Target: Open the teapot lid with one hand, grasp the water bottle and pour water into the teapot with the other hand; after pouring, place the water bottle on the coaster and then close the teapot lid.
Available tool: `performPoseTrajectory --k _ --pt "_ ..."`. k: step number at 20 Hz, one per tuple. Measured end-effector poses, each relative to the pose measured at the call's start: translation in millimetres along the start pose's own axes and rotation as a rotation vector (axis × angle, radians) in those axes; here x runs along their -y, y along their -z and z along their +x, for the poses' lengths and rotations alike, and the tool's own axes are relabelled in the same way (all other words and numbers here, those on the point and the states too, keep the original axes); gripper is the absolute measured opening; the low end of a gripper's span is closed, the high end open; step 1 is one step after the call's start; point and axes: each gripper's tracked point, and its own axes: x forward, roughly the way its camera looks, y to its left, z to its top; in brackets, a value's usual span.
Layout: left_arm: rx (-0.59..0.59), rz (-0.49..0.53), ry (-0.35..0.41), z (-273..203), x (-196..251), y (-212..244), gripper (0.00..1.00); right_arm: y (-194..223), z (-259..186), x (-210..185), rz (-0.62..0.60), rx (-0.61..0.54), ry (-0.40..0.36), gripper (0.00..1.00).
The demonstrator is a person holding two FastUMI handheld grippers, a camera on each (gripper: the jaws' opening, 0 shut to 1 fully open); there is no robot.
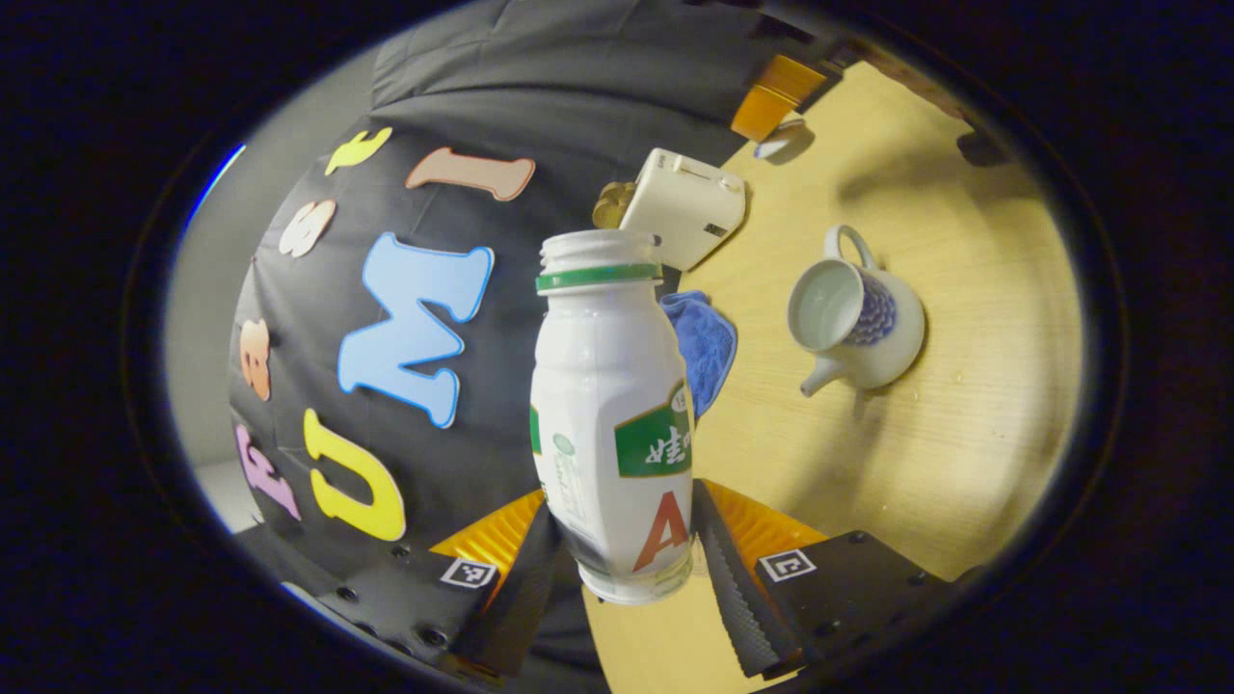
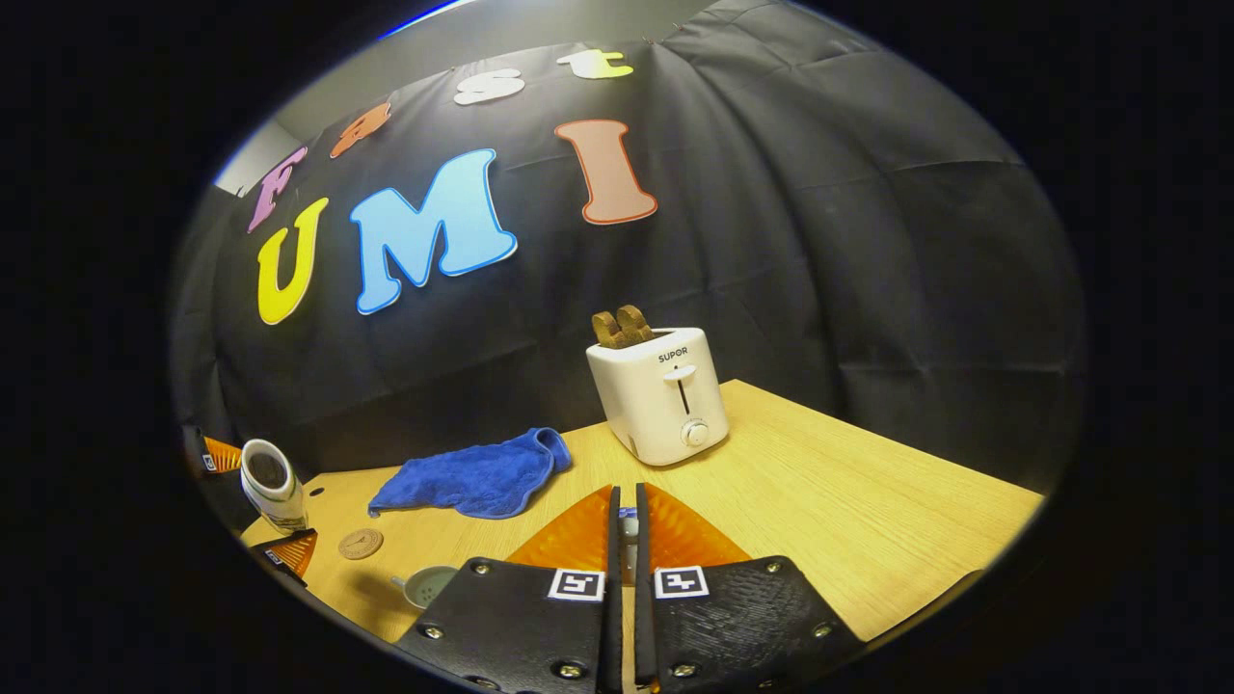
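Note:
My left gripper is shut on a white water bottle with a green neck ring and no cap. The white teapot with a blue pattern stands open on the wooden table, apart from the bottle. In the right gripper view the bottle hangs tilted at the far left, near a round coaster. The teapot peeks out beside my right gripper, which is shut on a small pale piece, the teapot lid. In the left gripper view that lid shows far off under orange fingers.
A white toaster with bread in its slots stands at the back of the table. A blue cloth lies crumpled left of it, also seen behind the bottle. The black booth wall closes off the back.

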Motion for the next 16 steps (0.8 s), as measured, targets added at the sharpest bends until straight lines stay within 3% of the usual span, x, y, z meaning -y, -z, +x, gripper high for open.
performPoseTrajectory --k 6,15,16 --pt "-0.041 -0.33 0.022 -2 10 29 0.92 5 1 -20 -0.007 -0.004 -0.071 0.05" --pt "-0.065 -0.69 0.066 -10 18 58 0.92 14 -9 -71 0.029 -0.025 -0.249 0.05" --pt "-0.068 -0.71 0.062 -12 15 62 0.84 17 -11 -76 0.016 -0.03 -0.262 0.05"
